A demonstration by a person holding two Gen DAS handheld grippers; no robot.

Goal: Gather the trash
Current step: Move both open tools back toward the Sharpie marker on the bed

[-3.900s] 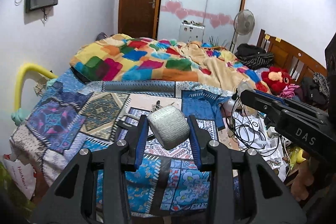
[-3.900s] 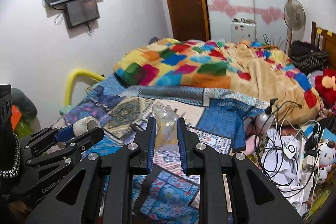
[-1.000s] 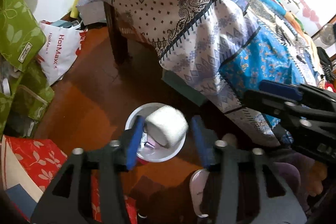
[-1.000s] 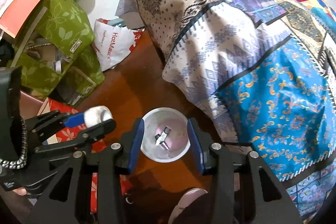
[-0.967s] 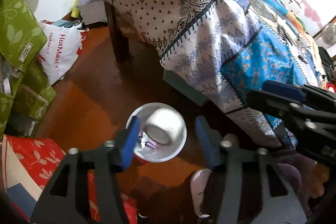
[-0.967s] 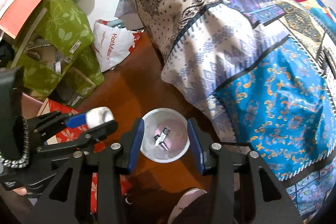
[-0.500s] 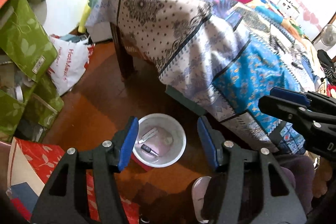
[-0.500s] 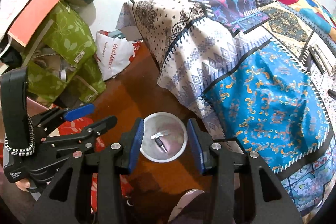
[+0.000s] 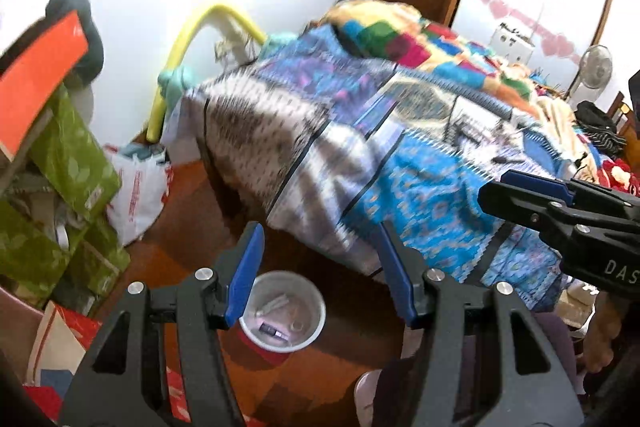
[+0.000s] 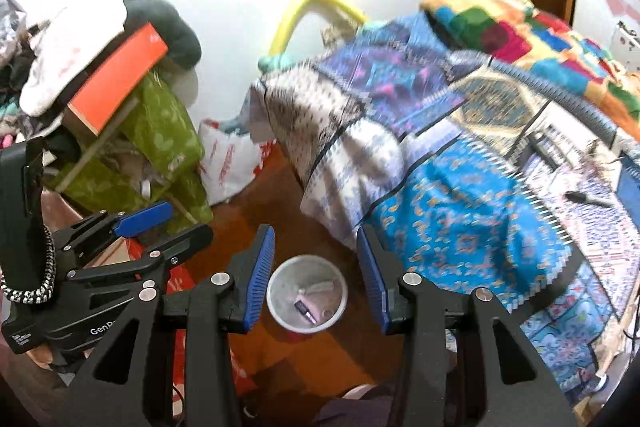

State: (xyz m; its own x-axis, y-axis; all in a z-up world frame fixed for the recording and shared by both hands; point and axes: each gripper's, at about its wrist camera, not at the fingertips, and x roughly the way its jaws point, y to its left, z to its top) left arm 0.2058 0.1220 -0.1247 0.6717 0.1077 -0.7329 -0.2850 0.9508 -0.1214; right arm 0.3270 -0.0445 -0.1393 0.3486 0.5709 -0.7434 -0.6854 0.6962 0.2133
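Bed under patterned covers is filling most of both views, and we are noting small dark items lying on its blue cloth, too blurred to identify. Clutter of green bags and a white carrier bag is sitting against the wall beside it, on the brown floor

We are finding the white bin standing on the floor near the foot of the bed, directly below both grippers. Trash is lying inside it: a few small pieces, among them a pale strip and a dark stub; we cannot make out more

We are recording the left gripper as parted and empty, with nothing between its blue pads. The right gripper is showing the same condition, jaws apart and holding nothing. Both are hanging above the bin, clear of its rim

In our judgement, one round of disposal is looking complete, since the bin is holding pieces and neither tool is carrying any. Whether more trash is remaining on the bed we cannot confirm; the dark items there are warranting a check
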